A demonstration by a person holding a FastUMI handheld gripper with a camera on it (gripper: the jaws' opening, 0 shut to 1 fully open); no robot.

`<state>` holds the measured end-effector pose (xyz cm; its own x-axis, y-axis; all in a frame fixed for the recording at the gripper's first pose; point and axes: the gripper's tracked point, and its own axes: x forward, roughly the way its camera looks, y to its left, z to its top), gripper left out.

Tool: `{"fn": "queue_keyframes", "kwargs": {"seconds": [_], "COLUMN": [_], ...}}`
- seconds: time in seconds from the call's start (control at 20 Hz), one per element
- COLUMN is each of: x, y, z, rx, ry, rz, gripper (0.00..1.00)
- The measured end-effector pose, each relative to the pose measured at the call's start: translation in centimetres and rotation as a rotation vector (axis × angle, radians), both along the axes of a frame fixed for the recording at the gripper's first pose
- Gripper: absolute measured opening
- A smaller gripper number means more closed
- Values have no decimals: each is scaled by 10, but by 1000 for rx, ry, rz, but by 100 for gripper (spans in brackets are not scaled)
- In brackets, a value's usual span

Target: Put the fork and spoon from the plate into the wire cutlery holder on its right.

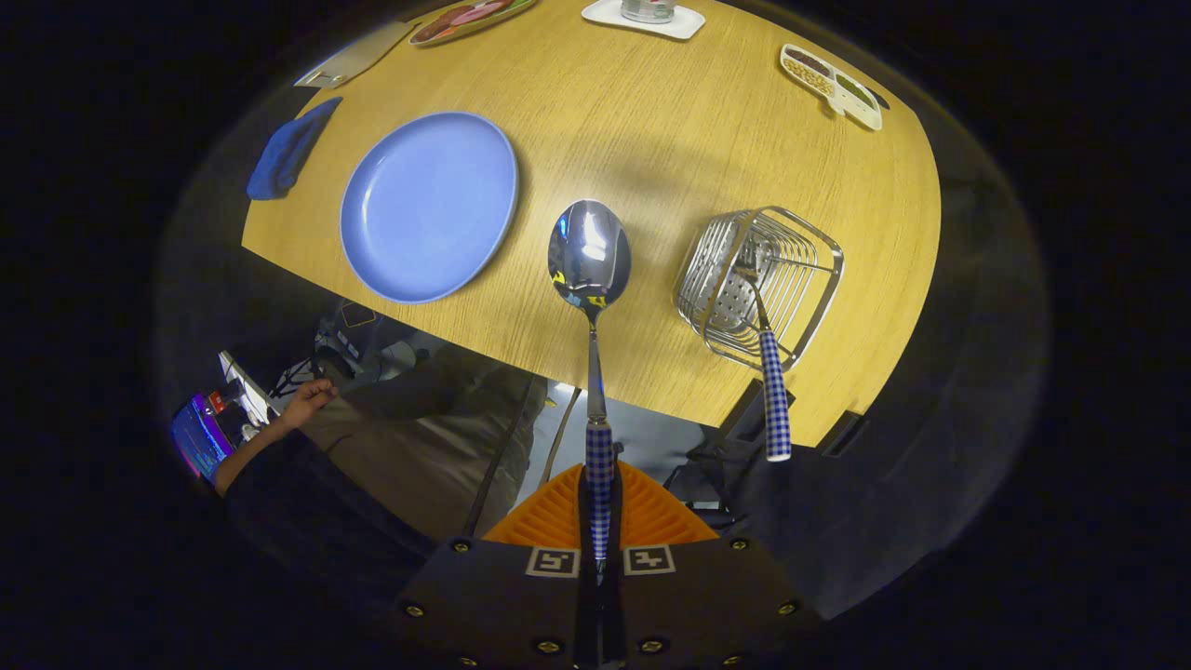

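- Your gripper [600, 507] is clamped tight on the spoon [590, 251]: both orange fingers [549, 516] press on its blue-checked handle, with no gap to spare between them.
- The spoon runs straight out ahead of the fingers, bowl at the far end, hanging above the near part of the wooden table [651, 121].
- Its bowl sits between the blue plate [430, 207] on one side and the wire cutlery holder [758, 279] on the other, apart from both.
- The fork [770, 372] is already in the holder: its head rests down inside the wires and its checked handle leans out over the near rim, towards you.
- The plate is bare, so nothing is left to lift from it.
- By my reading you are past halfway: fork done, spoon lifted, only the drop into the holder remains.
- For that, you would need to swing towards the holder and tip the spoon down into it beside the fork; watch that leaning fork handle, which could be knocked.
- Further off lie a blue cloth [284, 154], a compartment dish [831, 86] and a white tray [644, 20], all well apart from your path.
- A person's hand [307, 402] rests below the table edge.
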<state>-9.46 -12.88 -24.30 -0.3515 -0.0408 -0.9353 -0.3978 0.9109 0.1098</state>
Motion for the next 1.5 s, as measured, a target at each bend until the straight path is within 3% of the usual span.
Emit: {"fn": "queue_keyframes", "kwargs": {"seconds": [0.9, 1.3, 1.5], "x": [-1, 18, 23], "y": [-66, -64, -64], "z": [13, 2, -7], "rx": [-90, -72, -93], "ry": [122, 225, 283], "rz": [-78, -171, -174], "gripper": [3, 3, 3]}}
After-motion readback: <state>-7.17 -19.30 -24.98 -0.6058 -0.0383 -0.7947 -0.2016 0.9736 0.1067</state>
